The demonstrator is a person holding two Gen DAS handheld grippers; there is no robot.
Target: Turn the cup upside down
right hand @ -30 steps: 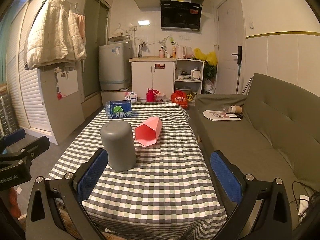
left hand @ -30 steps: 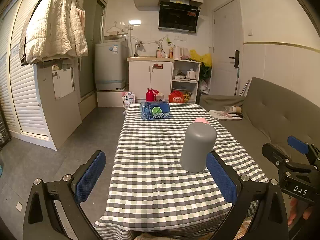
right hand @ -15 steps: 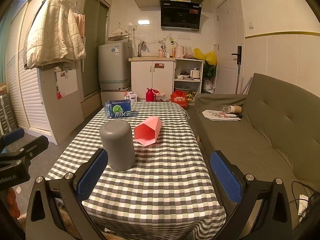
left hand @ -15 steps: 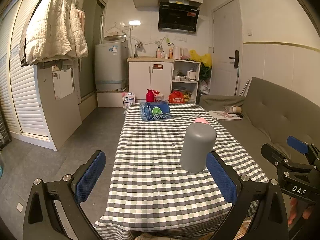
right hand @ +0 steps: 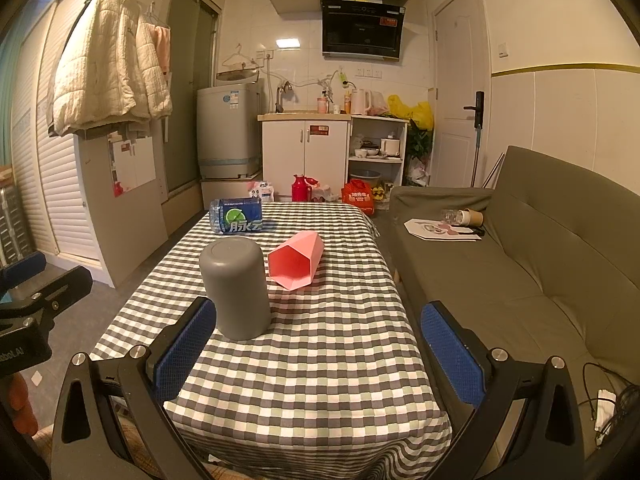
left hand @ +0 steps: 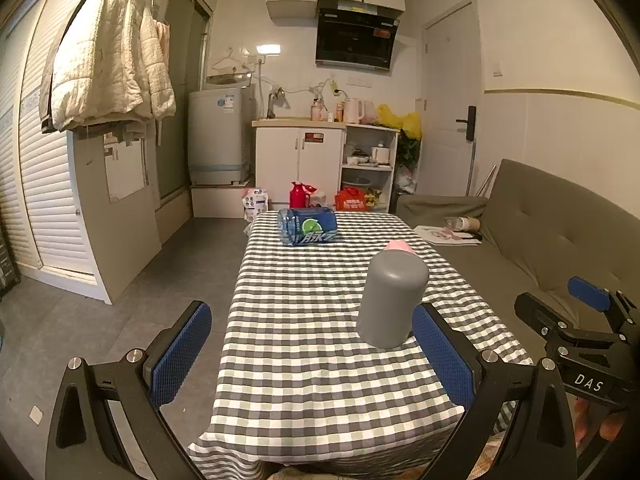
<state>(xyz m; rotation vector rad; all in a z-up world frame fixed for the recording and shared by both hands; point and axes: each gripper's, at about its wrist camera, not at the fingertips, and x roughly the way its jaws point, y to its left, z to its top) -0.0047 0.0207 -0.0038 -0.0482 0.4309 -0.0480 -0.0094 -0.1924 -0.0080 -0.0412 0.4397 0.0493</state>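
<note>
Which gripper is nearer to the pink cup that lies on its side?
Right, probably. The pink cup lies ahead of the open right gripper, just beyond the grey cup. From the open left gripper it is almost hidden behind the grey cup, further right.

The left gripper (left hand: 312, 354) is held level and low, its two blue-padded fingers (left hand: 180, 354) spread wide with nothing between them. The right gripper (right hand: 320, 356) sits in a matching pose, its blue pads (right hand: 450, 354) equally far apart and holding nothing. Each black frame shows at the edge of the other's view, so the two are side by side. Fingertips of the person's right hand (left hand: 600, 424) wrap the right handle.
</note>
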